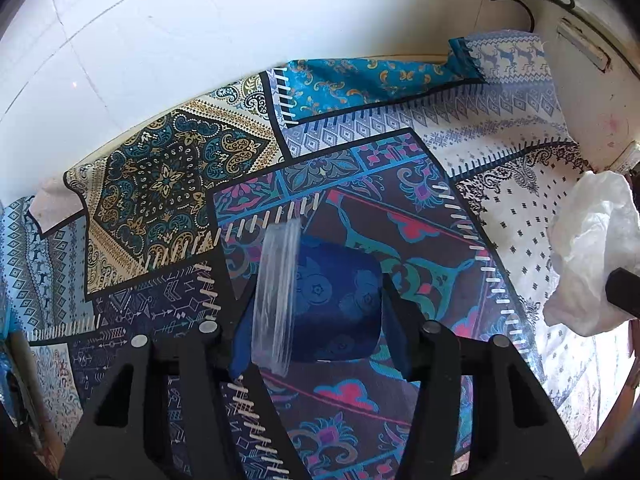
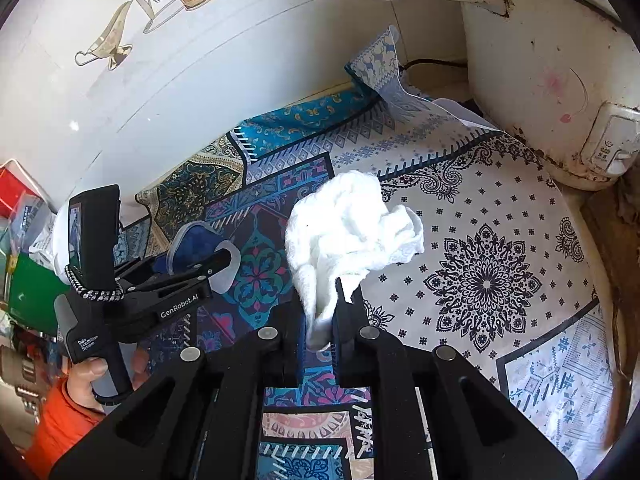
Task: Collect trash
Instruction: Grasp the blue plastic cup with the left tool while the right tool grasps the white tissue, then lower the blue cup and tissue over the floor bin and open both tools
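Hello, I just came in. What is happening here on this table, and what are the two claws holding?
A person is collecting trash from a table covered with a patterned cloth, holding a claw in each hand. The right claw is shut on a crumpled white paper towel, lifted above the cloth. The left claw grips a clear plastic cup lying on its side. No trash bin is visible in either view.

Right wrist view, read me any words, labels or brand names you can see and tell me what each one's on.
"GenRobot.AI": white lettering along the arm of the left gripper.
"Data Acquisition System": small white print on the handle of that gripper.
Markings on the wall socket: too small to read.
Nothing readable on the crumpled tissue or the patterned cloth.
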